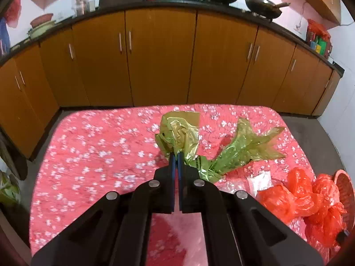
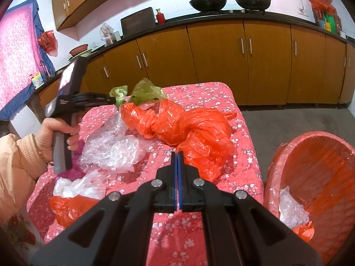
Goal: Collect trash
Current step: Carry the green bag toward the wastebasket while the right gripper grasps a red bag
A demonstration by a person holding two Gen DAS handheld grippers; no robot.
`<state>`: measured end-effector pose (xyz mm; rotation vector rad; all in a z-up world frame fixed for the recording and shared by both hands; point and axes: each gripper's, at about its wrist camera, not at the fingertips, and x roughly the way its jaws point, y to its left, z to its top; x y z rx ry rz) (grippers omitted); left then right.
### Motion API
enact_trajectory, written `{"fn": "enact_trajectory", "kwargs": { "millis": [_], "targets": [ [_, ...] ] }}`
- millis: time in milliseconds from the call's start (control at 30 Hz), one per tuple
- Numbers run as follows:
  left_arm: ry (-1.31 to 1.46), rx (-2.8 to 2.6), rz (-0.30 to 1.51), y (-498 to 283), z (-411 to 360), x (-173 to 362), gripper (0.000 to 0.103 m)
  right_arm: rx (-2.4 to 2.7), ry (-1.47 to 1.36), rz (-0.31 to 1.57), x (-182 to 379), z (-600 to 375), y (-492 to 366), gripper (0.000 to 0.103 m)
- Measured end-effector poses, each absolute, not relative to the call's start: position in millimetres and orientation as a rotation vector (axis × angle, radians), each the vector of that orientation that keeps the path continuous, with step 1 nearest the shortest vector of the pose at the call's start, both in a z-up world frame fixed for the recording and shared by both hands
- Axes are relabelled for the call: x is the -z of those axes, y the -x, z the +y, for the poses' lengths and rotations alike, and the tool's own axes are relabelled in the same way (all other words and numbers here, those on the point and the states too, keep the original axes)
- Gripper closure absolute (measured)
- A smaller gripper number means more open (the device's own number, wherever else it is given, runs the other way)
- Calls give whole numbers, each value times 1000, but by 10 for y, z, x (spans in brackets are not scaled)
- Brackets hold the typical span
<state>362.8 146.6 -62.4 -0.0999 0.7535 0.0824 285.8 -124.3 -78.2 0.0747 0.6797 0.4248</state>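
A crumpled green plastic bag (image 1: 182, 137) lies on the pink flowered tablecloth (image 1: 99, 155). My left gripper (image 1: 176, 155) is shut on its near edge. In the right wrist view the same left gripper (image 2: 115, 99) has green film (image 2: 146, 90) bunched at its tips. A twisted red plastic bag (image 2: 188, 128) lies mid-table, and one corner of it is drawn to a point between the closed pads of my right gripper (image 2: 177, 154). Clear crinkled plastic (image 2: 111, 150) lies left of the red bag.
A red basket (image 2: 310, 146) lined with red plastic stands off the table's right edge, with clear and orange scraps inside. White plastic (image 2: 77, 186) and another red bag (image 2: 71, 208) lie near the front left corner. Wooden cabinets (image 1: 159, 55) run behind the table.
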Motion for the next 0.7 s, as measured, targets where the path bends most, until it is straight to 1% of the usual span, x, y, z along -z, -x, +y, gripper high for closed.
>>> {"fn": "enact_trajectory", "kwargs": {
  "millis": [400, 700],
  "targets": [
    [79, -114, 627, -3116, 1644, 65, 101, -393, -84, 604, 432, -1272, -2664, 101],
    [28, -52, 571, -2828, 1344, -219, 101, -328, -88, 552, 180, -1455, -2481, 101]
  ]
}}
